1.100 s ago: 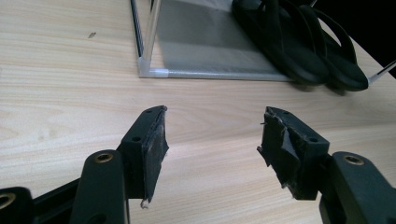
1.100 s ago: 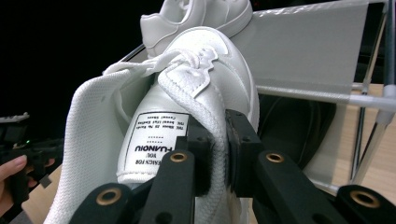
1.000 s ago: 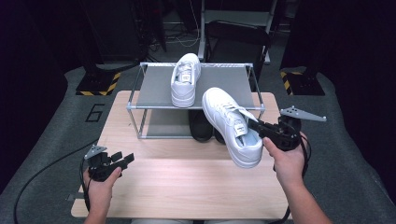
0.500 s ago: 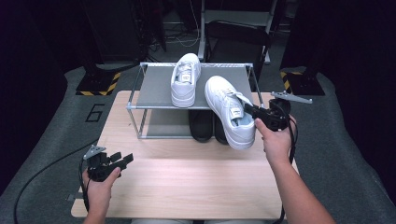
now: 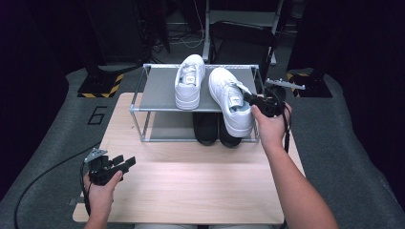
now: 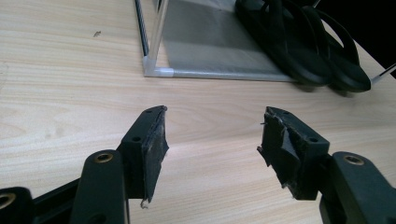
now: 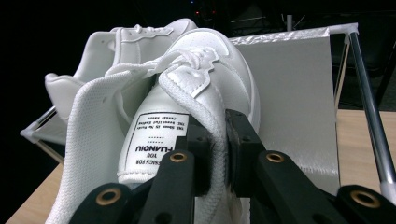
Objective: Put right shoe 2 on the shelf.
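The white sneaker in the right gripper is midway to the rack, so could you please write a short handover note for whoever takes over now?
Right gripper: shut on the collar of the second white sneaker, held over the shoe rack's top shelf with its heel past the front edge.
Left gripper: open, holding nothing, low over the wooden table.
Done: first white sneaker sits on the top shelf; black sandals are on the lower shelf.
Left: set the held sneaker down beside its mate, then release.

One camera looks down from above the table; two ride close on the grippers, all sharing the shoe rack.
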Available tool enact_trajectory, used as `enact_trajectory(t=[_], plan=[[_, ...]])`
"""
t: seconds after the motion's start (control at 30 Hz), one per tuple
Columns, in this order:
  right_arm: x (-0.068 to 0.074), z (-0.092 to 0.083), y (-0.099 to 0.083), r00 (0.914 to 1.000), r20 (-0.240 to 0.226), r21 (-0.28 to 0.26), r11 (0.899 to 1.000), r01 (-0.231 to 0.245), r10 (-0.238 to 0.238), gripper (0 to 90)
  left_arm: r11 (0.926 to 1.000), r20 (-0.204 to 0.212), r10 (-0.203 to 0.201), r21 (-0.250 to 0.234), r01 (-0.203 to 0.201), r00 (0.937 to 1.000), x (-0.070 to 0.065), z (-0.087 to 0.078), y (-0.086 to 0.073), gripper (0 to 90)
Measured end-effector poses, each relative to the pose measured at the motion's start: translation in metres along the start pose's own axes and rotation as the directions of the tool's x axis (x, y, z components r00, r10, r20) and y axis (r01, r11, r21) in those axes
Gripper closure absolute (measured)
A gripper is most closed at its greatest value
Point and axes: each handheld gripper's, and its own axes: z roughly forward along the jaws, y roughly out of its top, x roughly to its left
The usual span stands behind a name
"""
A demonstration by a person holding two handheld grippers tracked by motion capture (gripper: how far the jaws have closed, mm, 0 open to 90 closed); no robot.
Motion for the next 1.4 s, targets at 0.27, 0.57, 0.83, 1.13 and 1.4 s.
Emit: enact_trajectory(t=[0.27, 0.57, 0.83, 1.13, 1.4], plan=[[0.000, 0.034, 0.017, 0.9980, 0.054, 0.004, 1.000, -0.031, 0.031, 81.1, 1.0000, 0.012, -0.002, -0.002, 0.002, 0.9999, 0.002, -0.001, 0.002, 39.8], [0.002, 0.067, 0.032, 0.9927, 0.102, -0.004, 0.998, -0.064, 0.064, 80.9, 0.9999, 0.011, -0.013, -0.002, 0.013, 0.9999, 0.005, -0.002, 0.001, 39.8], [-0.004, 0.086, 0.034, 0.9883, 0.114, -0.009, 0.995, -0.101, 0.101, 77.7, 1.0000, 0.012, -0.008, 0.000, 0.008, 0.9999, 0.006, -0.003, 0.001, 39.8], [-0.006, 0.072, 0.028, 0.9946, 0.086, -0.091, 0.995, -0.050, 0.058, 53.2, 1.0000, 0.012, -0.003, 0.002, 0.003, 0.9999, 0.004, -0.001, 0.000, 39.8], [0.000, 0.027, 0.021, 0.9991, 0.042, -0.151, 0.989, 0.005, 0.002, 51.3, 0.9999, 0.014, -0.011, -0.005, 0.011, 0.9998, -0.003, 0.000, -0.001, 39.8]])
